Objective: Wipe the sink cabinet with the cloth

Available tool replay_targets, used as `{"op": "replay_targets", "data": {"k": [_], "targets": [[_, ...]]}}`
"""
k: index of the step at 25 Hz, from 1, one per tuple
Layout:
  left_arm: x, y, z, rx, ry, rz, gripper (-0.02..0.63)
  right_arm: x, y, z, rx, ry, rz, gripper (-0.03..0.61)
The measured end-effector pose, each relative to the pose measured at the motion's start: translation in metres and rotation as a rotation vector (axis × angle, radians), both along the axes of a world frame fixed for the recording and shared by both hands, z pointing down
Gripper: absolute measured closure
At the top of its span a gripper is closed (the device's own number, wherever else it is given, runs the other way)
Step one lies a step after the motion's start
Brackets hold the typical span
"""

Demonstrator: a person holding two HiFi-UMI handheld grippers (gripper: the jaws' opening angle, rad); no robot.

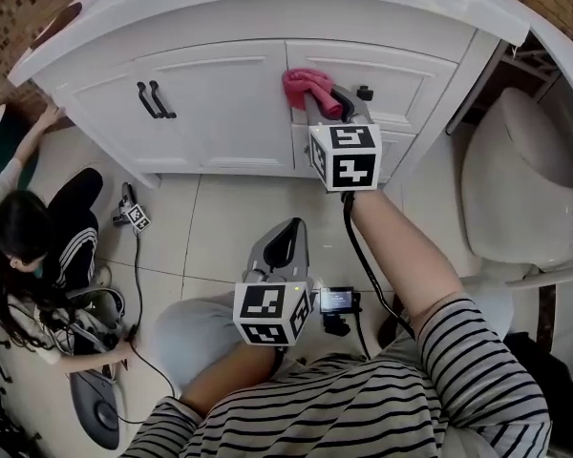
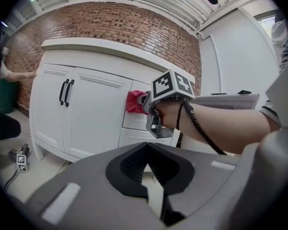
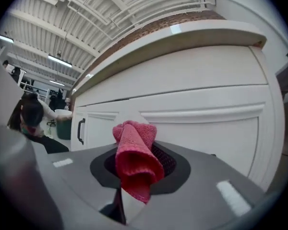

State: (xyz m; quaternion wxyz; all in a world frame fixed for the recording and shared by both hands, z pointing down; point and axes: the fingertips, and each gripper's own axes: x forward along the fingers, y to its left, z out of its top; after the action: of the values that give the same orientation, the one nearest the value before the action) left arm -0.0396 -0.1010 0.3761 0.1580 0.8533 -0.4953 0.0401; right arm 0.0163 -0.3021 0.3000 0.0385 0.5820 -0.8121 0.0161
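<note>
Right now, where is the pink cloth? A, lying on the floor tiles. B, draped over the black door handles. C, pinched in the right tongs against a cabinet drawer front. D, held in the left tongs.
C: the right gripper view shows the pink cloth pinched in the right tongs, and the head view shows it against the drawer front; the left tongs hold nothing.

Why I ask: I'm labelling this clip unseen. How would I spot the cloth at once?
Find the white sink cabinet below the brick wall. Right of its two doors with black handles is a drawer front, where the right gripper pinches the cloth in its jaws. It is the only pinkish-red, soft, crumpled thing against the plain white panels.
</note>
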Motion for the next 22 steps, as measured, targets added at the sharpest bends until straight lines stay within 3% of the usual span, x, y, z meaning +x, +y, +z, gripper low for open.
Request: {"op": "replay_targets", "data": {"k": [3,10,16,19,21,22], "targets": [[-0.005,0.000,0.002,-0.016,0.013,-0.003,0.614,0.021,0.002,0.000,0.002,-0.002,0.043,0.482],[0.002,0.001,-0.003,-0.003,0.028,0.029,0.614,0.118,0.026,0.007,0.008,-0.061,0.159,0.480],[0.002,-0.001,0.003,-0.016,0.018,0.020,0.614,0.209,0.033,0.019,-0.019,-0.075,0.337,0.472],[0.001,-0.002,0.004,-0.017,0.020,0.017,0.614,0.255,0.059,0.022,-0.024,-0.115,0.494,0.483],[0.002,-0.003,0.002,-0.009,0.026,0.017,0.614,0.258,0.070,0.023,-0.023,-0.181,0.523,0.485],[0.002,-0.003,0.001,-0.004,0.029,0.018,0.614,0.243,0.070,0.024,-0.019,-0.202,0.486,0.485]]}}
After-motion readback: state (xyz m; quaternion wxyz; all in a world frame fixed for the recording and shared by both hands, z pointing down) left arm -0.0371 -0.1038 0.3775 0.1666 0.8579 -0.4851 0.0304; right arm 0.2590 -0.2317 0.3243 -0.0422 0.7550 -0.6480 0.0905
